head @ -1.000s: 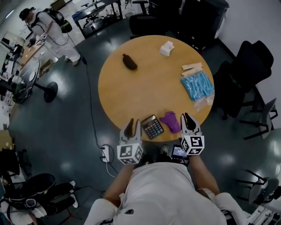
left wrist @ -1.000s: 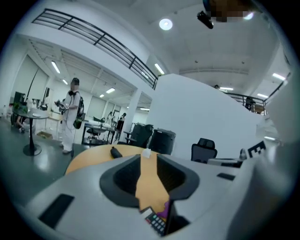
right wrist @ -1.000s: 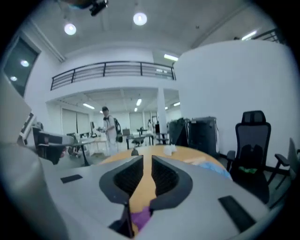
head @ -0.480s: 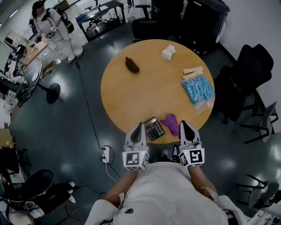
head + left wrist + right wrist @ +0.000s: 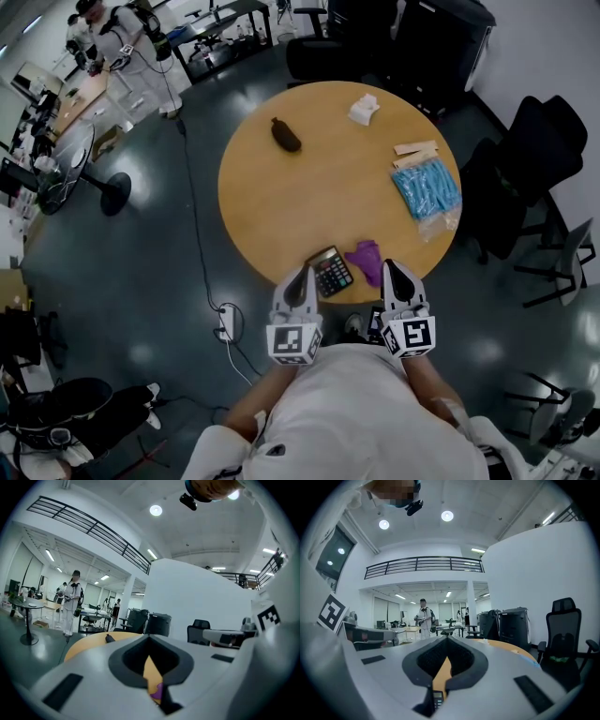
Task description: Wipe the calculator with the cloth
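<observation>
Table: round wooden table; calculator and purple cloth just beside each other at its near edge; blue packet further right; dark lump far | Room: shiny dark floor, black chairs | left gripper: jaws shut tight, holds nothing, by calculator | right gripper: jaws shut tight, holds nothing, by cloth

Head cam looks steeply down on round table; cams on left gripper and right gripper look level across that same tabletop from its near edge.
</observation>
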`<state>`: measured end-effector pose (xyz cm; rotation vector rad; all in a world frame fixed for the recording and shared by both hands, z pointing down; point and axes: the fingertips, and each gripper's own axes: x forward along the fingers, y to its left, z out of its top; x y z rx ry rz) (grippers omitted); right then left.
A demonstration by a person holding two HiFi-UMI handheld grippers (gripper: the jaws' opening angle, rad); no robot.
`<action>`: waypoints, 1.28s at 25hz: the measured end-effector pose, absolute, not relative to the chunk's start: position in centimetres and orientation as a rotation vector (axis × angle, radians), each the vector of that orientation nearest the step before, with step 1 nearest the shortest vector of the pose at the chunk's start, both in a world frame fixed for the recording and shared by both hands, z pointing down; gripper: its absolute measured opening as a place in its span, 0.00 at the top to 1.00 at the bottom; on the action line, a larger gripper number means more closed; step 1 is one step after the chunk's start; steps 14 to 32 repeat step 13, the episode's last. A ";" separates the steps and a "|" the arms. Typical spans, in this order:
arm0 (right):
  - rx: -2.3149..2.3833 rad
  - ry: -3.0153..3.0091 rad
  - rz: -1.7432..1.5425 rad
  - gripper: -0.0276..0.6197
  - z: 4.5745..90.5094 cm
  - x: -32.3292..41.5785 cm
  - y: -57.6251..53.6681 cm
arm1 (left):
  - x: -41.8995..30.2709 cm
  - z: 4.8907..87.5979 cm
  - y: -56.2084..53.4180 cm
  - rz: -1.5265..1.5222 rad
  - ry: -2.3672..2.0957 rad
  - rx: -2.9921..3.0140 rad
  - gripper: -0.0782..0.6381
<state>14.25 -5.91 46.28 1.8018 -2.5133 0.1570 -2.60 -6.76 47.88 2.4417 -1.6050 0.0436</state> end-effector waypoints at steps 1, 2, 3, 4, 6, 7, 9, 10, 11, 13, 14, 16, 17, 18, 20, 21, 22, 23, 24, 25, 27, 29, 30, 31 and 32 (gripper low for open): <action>1.800 -2.514 0.156 0.93 46.2 14.2 -5.9 | -2.5 47.8 -6.8 0.043 -1.604 2.444 0.88; 1.799 -2.515 0.156 0.93 46.1 14.2 -5.9 | -2.4 47.7 -6.8 0.043 -1.603 2.447 0.88; 1.798 -2.515 0.158 0.93 46.1 14.2 -5.8 | -2.4 47.5 -6.7 0.044 -1.602 2.449 0.88; 1.797 -2.515 0.161 0.93 46.2 14.2 -5.7 | -2.4 47.5 -6.7 0.045 -1.601 2.450 0.88; 1.796 -2.515 0.165 0.93 46.3 14.2 -5.7 | -2.4 47.6 -6.6 0.048 -1.604 2.447 0.88; 1.795 -2.514 0.165 0.93 46.4 14.2 -5.7 | -2.5 47.7 -6.6 0.049 -1.606 2.444 0.88; 1.794 -2.515 0.166 0.93 46.5 14.2 -5.8 | -2.6 47.9 -6.7 0.050 -1.607 2.437 0.88; 1.793 -2.515 0.166 0.93 46.5 14.2 -5.8 | -2.6 48.0 -6.7 0.051 -1.608 2.434 0.88; 1.793 -2.515 0.165 0.93 46.5 14.2 -5.8 | -2.6 48.0 -6.7 0.052 -1.608 2.433 0.88; 1.793 -2.515 0.164 0.93 46.3 14.3 -5.9 | -2.7 48.0 -6.8 0.052 -1.609 2.432 0.88; 1.793 -2.515 0.164 0.93 46.3 14.3 -5.9 | -2.7 48.0 -6.8 0.052 -1.609 2.432 0.88; 1.793 -2.515 0.164 0.93 46.3 14.3 -5.9 | -2.7 48.0 -6.8 0.052 -1.609 2.432 0.88; 1.793 -2.515 0.164 0.93 46.3 14.3 -5.9 | -2.7 48.0 -6.8 0.052 -1.609 2.432 0.88; 1.793 -2.515 0.164 0.93 46.3 14.3 -5.9 | -2.7 48.0 -6.8 0.052 -1.609 2.432 0.88; 1.793 -2.515 0.164 0.93 46.3 14.3 -5.9 | -2.7 48.0 -6.8 0.052 -1.609 2.432 0.88; 1.793 -2.515 0.164 0.93 46.3 14.3 -5.9 | -2.7 48.0 -6.8 0.052 -1.609 2.432 0.88; 1.793 -2.515 0.164 0.93 46.3 14.3 -5.9 | -2.7 48.0 -6.8 0.052 -1.609 2.432 0.88; 1.793 -2.515 0.164 0.93 46.3 14.3 -5.9 | -2.7 48.0 -6.8 0.052 -1.609 2.432 0.88; 1.793 -2.515 0.164 0.93 46.3 14.3 -5.9 | -2.7 48.0 -6.8 0.052 -1.609 2.432 0.88; 1.793 -2.515 0.164 0.93 46.3 14.3 -5.9 | -2.7 48.0 -6.8 0.052 -1.609 2.432 0.88; 1.793 -2.515 0.164 0.93 46.3 14.3 -5.9 | -2.7 48.0 -6.8 0.052 -1.609 2.432 0.88; 1.793 -2.515 0.164 0.93 46.3 14.3 -5.9 | -2.7 48.0 -6.8 0.052 -1.609 2.432 0.88; 1.793 -2.515 0.164 0.93 46.3 14.3 -5.9 | -2.7 48.0 -6.8 0.052 -1.609 2.432 0.88; 1.793 -2.515 0.164 0.93 46.3 14.3 -5.9 | -2.7 48.0 -6.8 0.052 -1.609 2.432 0.88; 1.793 -2.515 0.164 0.93 46.3 14.3 -5.9 | -2.7 48.0 -6.8 0.052 -1.609 2.432 0.88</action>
